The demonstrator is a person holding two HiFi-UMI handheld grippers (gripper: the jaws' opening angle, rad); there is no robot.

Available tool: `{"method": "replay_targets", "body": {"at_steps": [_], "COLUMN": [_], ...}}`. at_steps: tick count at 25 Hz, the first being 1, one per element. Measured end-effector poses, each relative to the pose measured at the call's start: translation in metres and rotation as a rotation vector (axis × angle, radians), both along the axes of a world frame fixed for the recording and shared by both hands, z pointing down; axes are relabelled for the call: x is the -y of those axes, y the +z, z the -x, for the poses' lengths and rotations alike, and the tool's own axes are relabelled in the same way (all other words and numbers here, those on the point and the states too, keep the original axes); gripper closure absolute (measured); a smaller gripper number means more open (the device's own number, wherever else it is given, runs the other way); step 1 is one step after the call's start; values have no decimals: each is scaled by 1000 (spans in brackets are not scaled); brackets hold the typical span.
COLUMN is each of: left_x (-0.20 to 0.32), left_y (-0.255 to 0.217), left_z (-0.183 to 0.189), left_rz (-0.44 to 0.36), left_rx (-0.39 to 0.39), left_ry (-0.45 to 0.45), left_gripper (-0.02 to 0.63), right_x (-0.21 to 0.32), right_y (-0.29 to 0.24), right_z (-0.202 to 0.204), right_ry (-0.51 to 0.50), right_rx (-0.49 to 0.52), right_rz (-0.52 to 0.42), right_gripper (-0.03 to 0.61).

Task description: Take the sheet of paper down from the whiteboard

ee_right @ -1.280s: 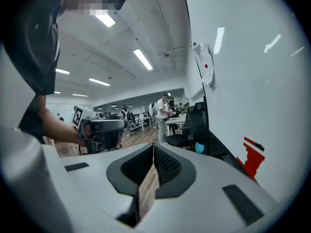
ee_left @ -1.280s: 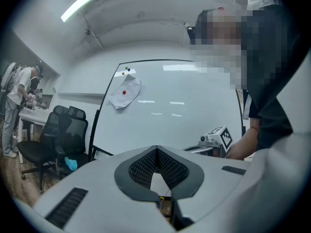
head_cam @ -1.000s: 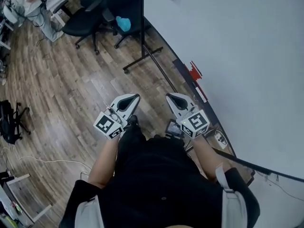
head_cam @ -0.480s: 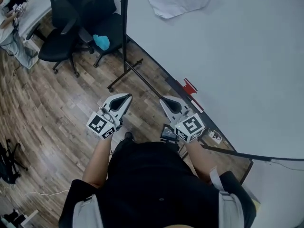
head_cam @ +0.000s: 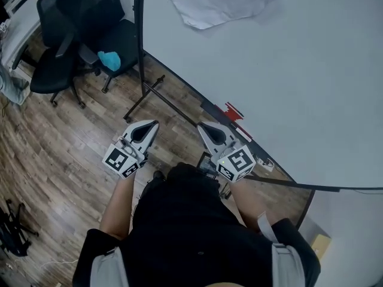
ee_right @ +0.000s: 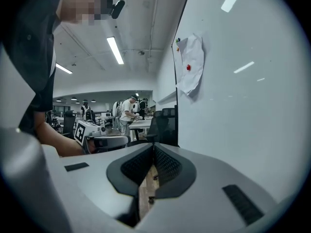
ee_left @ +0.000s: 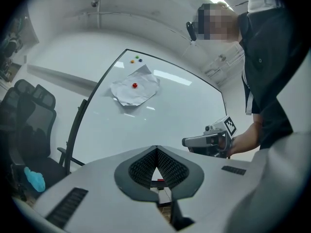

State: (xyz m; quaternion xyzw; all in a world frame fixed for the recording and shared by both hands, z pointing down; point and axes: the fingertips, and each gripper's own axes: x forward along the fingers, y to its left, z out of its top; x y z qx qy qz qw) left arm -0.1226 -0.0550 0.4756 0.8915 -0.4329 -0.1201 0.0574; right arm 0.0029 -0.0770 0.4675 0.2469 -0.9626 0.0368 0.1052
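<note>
Two grippers: the left gripper (head_cam: 153, 124) and the right gripper (head_cam: 203, 126) are held low in front of the person, side by side but apart. Each has its jaws closed together on nothing, and both are well short of the sheet.
Whiteboard (head_cam: 287, 88): it stands just beside the right gripper on a black stand (head_cam: 143, 94). Its face is bare except towards the upper left corner.
Bottom edge: a small red item (head_cam: 233, 111) sits on the board's lower rail. It may be an eraser, but it is too small to be sure.
Sheet of paper (head_cam: 221, 2): it hangs near the top left corner of the whiteboard, pinned by a single red magnet (ee_left: 134, 85) at about its middle. It is crumpled, with its edges and lower corner standing a little off the board.
Handling: it looks very light, limp and easy to tear or crease further. A hard tug against the magnet would likely rip it rather than free it.
Where to hold: a loose lower corner or edge, clear of the magnet, once the jaws are opened. The magnet itself is small, hard and smooth, so it would probably slip in a pinch.
Beyond: small coloured magnets (ee_left: 135, 59) sit at the board's top left corner, and office chairs (head_cam: 66, 46) stand past its left edge.
</note>
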Motion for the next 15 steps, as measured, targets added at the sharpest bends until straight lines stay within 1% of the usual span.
{"method": "replay_targets", "body": {"at_steps": [5, 8, 11, 15], "left_x": [29, 47, 66, 96], "left_y": [5, -5, -20, -40], "left_z": [-17, -28, -32, -33], "left_rz": [20, 8, -15, -44], "left_rx": [9, 21, 48, 74], "left_ry": [39, 53, 52, 23], "left_gripper": [603, 603, 603, 603], "right_x": [25, 35, 46, 68], "right_y": [-3, -5, -14, -38], "right_z": [-5, -3, 2, 8], "right_ry": [6, -48, -96, -147], "right_rx": [25, 15, 11, 57], "right_rz": [-17, -41, -73, -117], "right_gripper": [558, 558, 558, 558]}}
